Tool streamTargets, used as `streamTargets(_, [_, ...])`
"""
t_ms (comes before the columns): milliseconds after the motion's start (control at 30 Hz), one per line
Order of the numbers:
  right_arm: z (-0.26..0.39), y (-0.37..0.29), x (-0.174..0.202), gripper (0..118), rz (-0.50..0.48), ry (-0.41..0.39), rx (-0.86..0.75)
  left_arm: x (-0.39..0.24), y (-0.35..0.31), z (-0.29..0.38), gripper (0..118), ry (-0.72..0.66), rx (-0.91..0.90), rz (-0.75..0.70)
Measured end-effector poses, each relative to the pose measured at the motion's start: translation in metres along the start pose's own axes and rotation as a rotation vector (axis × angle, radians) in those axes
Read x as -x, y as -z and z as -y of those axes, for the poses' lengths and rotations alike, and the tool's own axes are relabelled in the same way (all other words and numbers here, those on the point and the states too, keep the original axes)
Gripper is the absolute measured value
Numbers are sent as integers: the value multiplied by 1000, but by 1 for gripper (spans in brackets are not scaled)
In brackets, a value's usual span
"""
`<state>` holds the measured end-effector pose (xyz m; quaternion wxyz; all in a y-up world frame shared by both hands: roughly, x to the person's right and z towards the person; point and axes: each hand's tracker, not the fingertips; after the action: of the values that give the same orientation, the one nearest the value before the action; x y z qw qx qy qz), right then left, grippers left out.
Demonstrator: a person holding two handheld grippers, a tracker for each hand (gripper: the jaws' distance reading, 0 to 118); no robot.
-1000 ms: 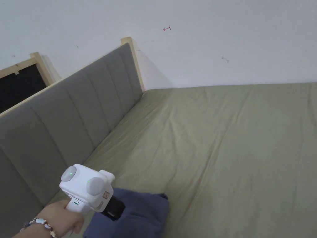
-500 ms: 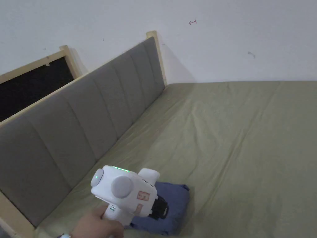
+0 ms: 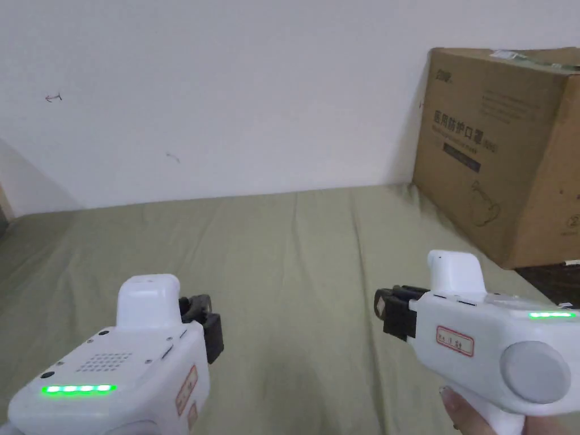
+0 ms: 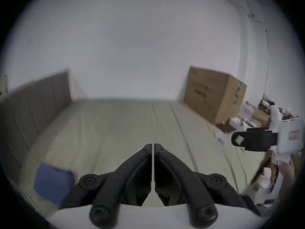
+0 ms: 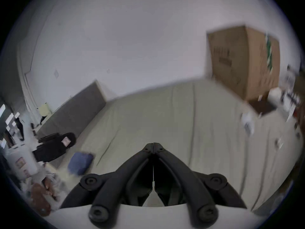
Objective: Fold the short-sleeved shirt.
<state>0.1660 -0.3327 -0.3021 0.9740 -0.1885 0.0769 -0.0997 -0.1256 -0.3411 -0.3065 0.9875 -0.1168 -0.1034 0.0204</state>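
- Bed [image 3: 294, 260] with an olive-green sheet stands against a white wall [image 3: 226, 85]; grey padded headboard [image 4: 33, 103] at 9 o'clock in the left gripper view.
- Cardboard box [image 3: 498, 153] stands at the bed's 2 o'clock corner, against the wall.
- Short-sleeved shirt [image 4: 52, 184], blue, lies folded in a compact rectangle on the sheet near the headboard, at 8 o'clock in the left gripper view; also seen in the right gripper view [image 5: 80, 163].
- Left gripper [image 4: 153, 145]: jaws brought together, a hairline slit between them, nothing gripped; held above the sheet, well apart from the shirt.
- Right gripper [image 5: 153, 145]: jaws closed tip to tip, empty, above the sheet.
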Motion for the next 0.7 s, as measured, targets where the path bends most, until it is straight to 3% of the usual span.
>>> streamTargets(133, [-8, -18, 13, 0, 61, -79, -246, -11, -18, -18, 3, 96, -189, -127])
streamTargets(233, [-8, -22, 16, 3, 77, -108, -342, -9, -29, -22, 7, 99, -242, -133])
streamTargets(300, [-7, -22, 17, 53, 89, -103, -330, -3, -33, -25, 36, 94, -250, -146])
streamTargets(333, [-6, -22, 17, 69, 102, -108, -335, -1, -34, -26, 59, 85, -249, -148])
streamTargets(367, [-3, -23, 16, 77, 113, -114, -342, 1, -34, -27, 96, 67, -244, -147])
streamTargets(400, [-2, -23, 16, 85, 120, -119, -346, 4, -34, -27, 112, 50, -236, -149])
streamTargets(467, [-2, -21, 18, 111, 144, -128, -335, 7, -36, -25, 117, 38, -248, -167])
streamTargets(500, [-1, -21, 17, 116, 153, -128, -333, 7, -38, -24, 117, 38, -257, -174])
streamTargets(700, [1, -27, 23, 118, 183, -169, -359, 0, -42, -15, 117, 137, -293, -247])
